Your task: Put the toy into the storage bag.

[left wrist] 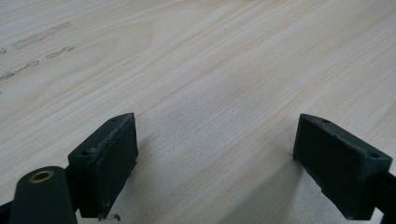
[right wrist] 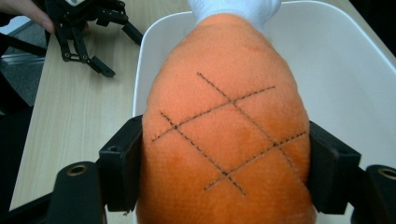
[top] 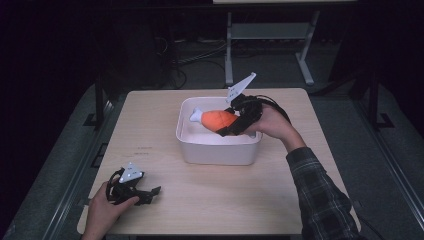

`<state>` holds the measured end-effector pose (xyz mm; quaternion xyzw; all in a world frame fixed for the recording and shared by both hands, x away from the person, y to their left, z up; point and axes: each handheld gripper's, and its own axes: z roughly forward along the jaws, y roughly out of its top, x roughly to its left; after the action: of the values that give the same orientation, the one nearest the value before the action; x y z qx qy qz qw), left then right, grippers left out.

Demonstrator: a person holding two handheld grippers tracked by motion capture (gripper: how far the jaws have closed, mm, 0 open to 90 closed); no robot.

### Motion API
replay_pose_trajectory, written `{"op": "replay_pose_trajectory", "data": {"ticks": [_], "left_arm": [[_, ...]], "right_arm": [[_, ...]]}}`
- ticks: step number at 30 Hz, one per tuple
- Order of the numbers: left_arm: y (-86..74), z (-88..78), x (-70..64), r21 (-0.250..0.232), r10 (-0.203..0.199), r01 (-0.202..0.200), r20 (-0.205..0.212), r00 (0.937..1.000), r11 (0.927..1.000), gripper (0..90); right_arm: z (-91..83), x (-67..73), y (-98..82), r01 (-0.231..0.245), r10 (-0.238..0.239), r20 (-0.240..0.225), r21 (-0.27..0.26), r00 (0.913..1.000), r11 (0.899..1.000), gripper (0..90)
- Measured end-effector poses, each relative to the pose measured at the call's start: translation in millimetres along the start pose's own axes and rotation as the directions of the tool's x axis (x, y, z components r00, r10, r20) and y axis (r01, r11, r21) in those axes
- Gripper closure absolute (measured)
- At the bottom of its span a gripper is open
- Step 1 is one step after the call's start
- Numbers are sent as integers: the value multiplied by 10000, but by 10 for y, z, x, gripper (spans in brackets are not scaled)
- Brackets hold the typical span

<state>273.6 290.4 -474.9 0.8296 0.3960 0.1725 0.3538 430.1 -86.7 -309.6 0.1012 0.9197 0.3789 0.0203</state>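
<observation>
I have the orange plush drumstick (right wrist: 224, 135) clamped in my right claw (right wrist: 224, 172), held over the white bin (top: 218, 148) at mid-frame in the high view. The right gripper view adds its stitched crosshatch. My left claw (left wrist: 215, 163) rests wide and empty on the counter (top: 220, 195), lower left.

High view overlooks whole table (top: 200, 200); gripper views sit close; right shares white bin (right wrist: 355, 70).
</observation>
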Motion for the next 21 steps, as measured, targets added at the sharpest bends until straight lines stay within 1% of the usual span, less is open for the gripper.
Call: {"op": "replay_pose_trajectory", "data": {"ticks": [4, 8, 16, 21], "left_arm": [[0, -1, 1, 8, 13, -13, -12, 10000, 10000, 131], [0, -1, 1, 11, 7, -7, -4, 10000, 10000, 131], [0, -1, 0, 9, -3, 3, -3, 10000, 10000, 131], [0, -1, 0, 9, -4, 4, -4, 10000, 10000, 131]], "right_arm": [[72, -12, 4, 82, -79, -152, 197, 9999, 9998, 256], [123, -15, 4, 152, -144, -309, 266, 9994, 9995, 252], [172, -3, 1, 340, -316, -487, 490, 9983, 9982, 246], [197, 10, 2, 364, -328, -608, 594, 9976, 9976, 238]]}}
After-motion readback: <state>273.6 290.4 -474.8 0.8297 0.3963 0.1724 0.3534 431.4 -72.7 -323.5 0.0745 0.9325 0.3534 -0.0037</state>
